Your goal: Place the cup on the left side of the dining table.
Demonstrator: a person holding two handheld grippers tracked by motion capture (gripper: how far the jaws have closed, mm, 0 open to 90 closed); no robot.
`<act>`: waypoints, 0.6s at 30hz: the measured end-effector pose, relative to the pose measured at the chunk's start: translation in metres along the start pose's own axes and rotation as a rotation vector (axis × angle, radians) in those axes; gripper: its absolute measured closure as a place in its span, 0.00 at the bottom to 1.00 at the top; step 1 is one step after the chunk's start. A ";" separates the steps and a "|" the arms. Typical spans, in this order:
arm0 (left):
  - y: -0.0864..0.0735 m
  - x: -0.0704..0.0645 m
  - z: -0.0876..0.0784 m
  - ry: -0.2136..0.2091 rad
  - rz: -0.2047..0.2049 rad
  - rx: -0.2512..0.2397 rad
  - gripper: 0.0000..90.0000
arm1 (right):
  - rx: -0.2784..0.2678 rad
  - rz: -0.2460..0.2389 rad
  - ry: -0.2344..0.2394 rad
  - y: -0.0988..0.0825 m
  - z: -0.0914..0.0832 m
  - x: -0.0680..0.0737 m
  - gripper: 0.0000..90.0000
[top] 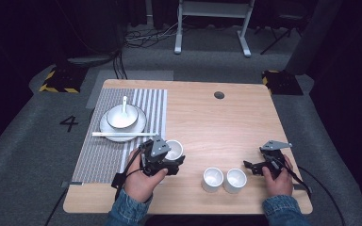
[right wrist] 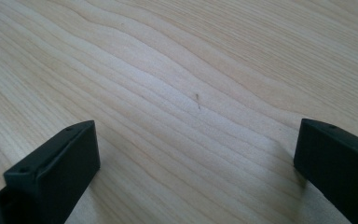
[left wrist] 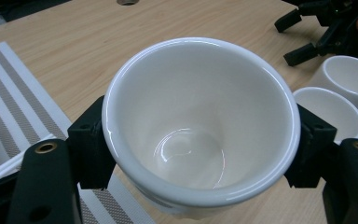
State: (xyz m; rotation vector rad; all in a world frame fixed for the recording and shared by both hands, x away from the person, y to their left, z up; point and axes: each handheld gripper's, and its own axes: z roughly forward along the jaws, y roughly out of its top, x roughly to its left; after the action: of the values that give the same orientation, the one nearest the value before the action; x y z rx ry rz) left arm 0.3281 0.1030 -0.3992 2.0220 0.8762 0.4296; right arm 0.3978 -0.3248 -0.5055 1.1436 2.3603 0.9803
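My left gripper [top: 172,157] is shut on a white cup [left wrist: 200,126], its black jaws pressing the cup's two sides; in the high view that cup [top: 174,149] sits at the right edge of the striped placemat [top: 122,132]. Two more white cups [top: 212,179] [top: 234,180] stand side by side near the table's front edge. My right gripper [top: 252,167] is just to their right, open, with bare wood between its jaws [right wrist: 196,154]. A white bowl with a spoon [top: 121,116] rests on a plate [top: 139,125] on the mat, and chopsticks [top: 122,134] lie in front of it.
The wooden table [top: 217,127] has a round cable hole [top: 219,95] near its far edge. A white desk frame [top: 212,23] and cables lie on the floor beyond. Yellow-black floor blocks [top: 59,80] [top: 280,80] sit by the far corners.
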 end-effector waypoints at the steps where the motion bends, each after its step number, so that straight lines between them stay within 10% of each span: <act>1: 0.001 0.004 -0.001 0.005 -0.004 -0.005 0.29 | 0.000 -0.001 0.001 0.000 0.000 0.000 0.00; 18: 0.004 0.033 -0.009 0.086 -0.053 -0.051 0.29 | 0.000 -0.001 0.001 0.000 0.000 0.000 0.00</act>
State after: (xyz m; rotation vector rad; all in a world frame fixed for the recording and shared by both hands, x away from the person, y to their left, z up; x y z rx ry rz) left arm 0.3476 0.1309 -0.3916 1.9416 0.9592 0.5073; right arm 0.3979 -0.3248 -0.5055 1.1425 2.3611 0.9808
